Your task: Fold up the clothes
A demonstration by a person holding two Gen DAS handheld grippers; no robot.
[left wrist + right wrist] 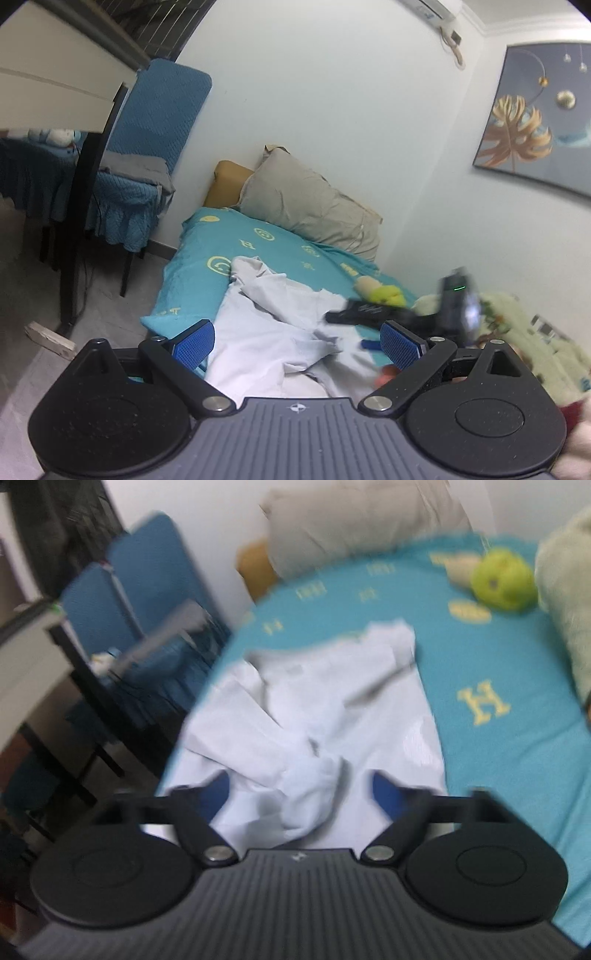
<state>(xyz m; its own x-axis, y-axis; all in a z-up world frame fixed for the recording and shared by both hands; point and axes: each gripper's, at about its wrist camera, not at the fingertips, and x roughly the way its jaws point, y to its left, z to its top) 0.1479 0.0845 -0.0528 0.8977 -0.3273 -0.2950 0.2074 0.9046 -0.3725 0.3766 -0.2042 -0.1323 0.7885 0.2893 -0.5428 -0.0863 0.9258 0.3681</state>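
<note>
I count one white shirt [325,716], crumpled along the bed's [498,760] left edge, its near end cut off under my grippers. My left gripper [297,345] is spread wide and empty; my right gripper [301,794] is spread too, nothing pinched. One pillow [306,199], one green toy [504,579]. The right view is blurred.

- White garment [314,716]: crumpled, partly folded, bunched ridge across its middle, spread on the teal bedspread [498,672] along the bed's left edge.
</note>
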